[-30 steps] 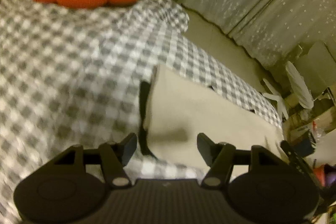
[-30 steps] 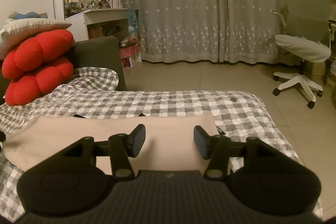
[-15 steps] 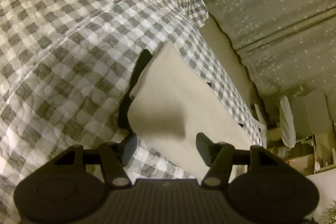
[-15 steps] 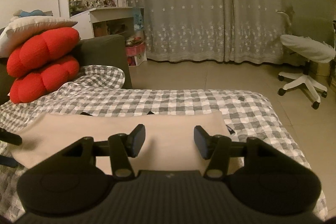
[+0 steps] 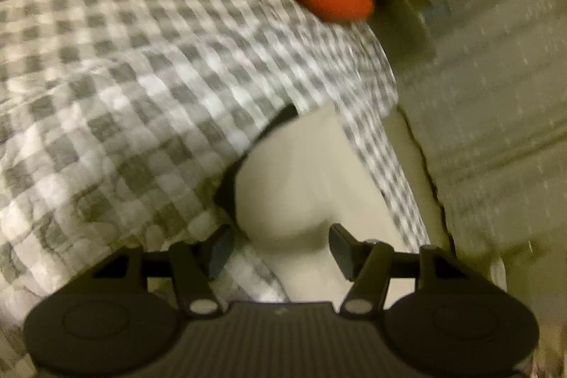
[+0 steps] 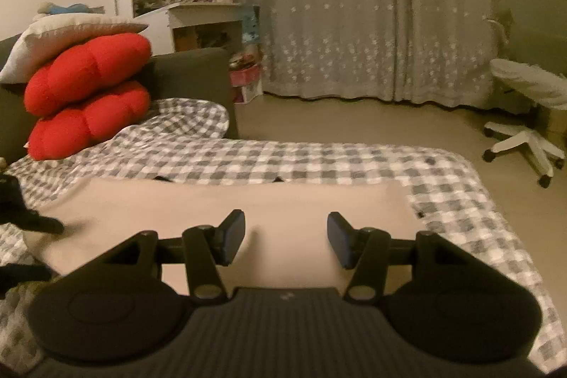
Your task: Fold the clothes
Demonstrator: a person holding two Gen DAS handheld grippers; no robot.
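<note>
Flanking beige garment [image 6: 230, 201]: red cushions [image 6: 85, 98]

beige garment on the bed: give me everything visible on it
The beige garment is plain, soft-looking cloth, folded into a long flat rectangle lying on the checked bedspread. Dark bits peek out along its far edge and left end. Both open grippers hover over it; none visibly grips it.

**Beige garment lying flat on the bed**

The beige garment [image 6: 226, 201] lies spread as a long, smooth rectangle just ahead of and beneath the right gripper [image 6: 286, 238], its far edge straight. Its rounded end [image 5: 283, 201] sits between the left gripper [image 5: 280, 248] fingers; something dark, possibly lining, shows beneath that end.
</note>
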